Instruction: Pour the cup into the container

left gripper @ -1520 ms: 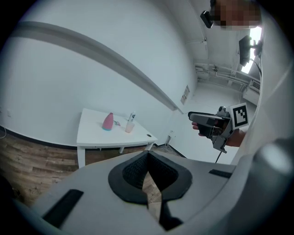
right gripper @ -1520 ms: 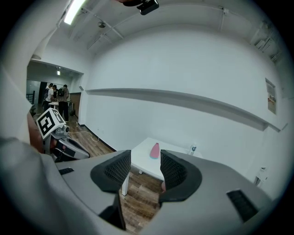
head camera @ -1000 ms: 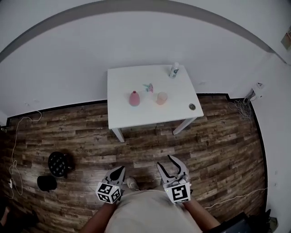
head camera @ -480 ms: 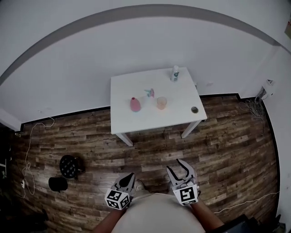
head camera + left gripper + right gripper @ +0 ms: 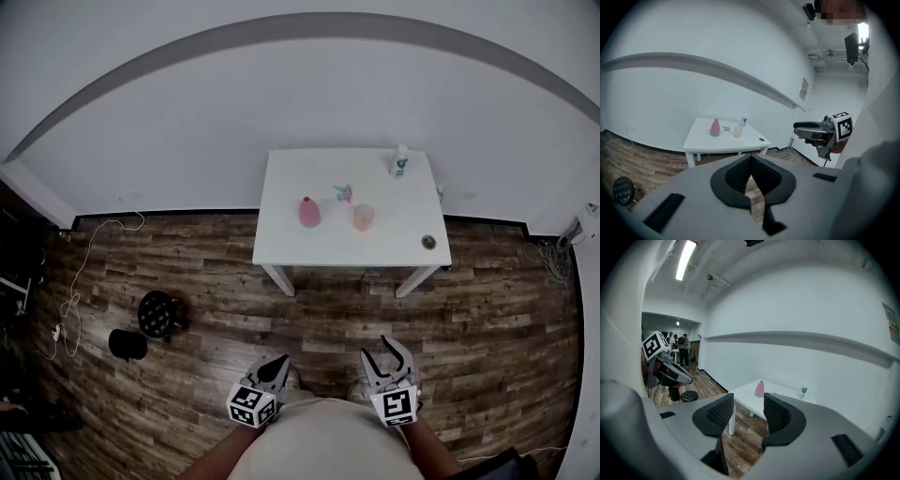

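My head camera stares steeply down from well back at the white rectangular worktop (image 5: 291,234); cameras on the left tool (image 5: 279,361) and right tool (image 5: 384,352) face it from afar, slightly downward; all three share it.

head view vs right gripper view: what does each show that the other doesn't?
Head view only: the peach cup, a small round thing near the table's front right corner, and the right gripper whole, with its marker cube.
Right gripper view only: the ceiling strip light, people standing in the far room, and the right jaws close up, apart with nothing between them.
Both: white table, pink vase, white bottle, left gripper, and the round black thing on the wood floor.
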Tool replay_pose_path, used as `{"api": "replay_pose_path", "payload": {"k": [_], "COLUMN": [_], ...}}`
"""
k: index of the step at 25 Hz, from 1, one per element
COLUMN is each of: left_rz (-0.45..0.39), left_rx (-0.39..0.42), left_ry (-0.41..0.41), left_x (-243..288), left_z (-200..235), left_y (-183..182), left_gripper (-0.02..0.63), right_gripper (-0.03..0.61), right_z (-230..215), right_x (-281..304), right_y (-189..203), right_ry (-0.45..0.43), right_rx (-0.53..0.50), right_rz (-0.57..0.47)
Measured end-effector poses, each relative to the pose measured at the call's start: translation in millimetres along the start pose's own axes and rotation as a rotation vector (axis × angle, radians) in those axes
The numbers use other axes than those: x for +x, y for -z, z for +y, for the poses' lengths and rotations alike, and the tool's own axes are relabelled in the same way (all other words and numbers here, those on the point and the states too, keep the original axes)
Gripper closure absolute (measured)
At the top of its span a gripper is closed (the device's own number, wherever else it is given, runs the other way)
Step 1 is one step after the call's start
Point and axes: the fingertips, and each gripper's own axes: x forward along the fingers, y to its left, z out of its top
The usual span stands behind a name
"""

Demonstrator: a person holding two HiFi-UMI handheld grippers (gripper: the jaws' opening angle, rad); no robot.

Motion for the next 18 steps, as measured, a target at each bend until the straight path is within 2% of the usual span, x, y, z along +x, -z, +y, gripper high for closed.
{"api": "replay_pose_path", "payload": {"k": [9, 18], "left_rz": [-0.035, -0.037], "left_rx": [-0.014, -0.073], "left_ry": [-0.097, -0.225], "left_x": [-2.4, -23.6], "left_z": [-7.9, 19.2], "left_y": [2.3, 14.1], "left_gripper": [0.604, 0.604], "right_gripper": [0.373, 0.373], "right_z": [-6.2, 6.4], "right_x": [10.3, 43.0], "right_y": [4.8, 16.7], "right_ry": [-0.109, -0.207], "right_rx": [-0.031, -0.059], "right_rz": [-0.023, -0.008]}}
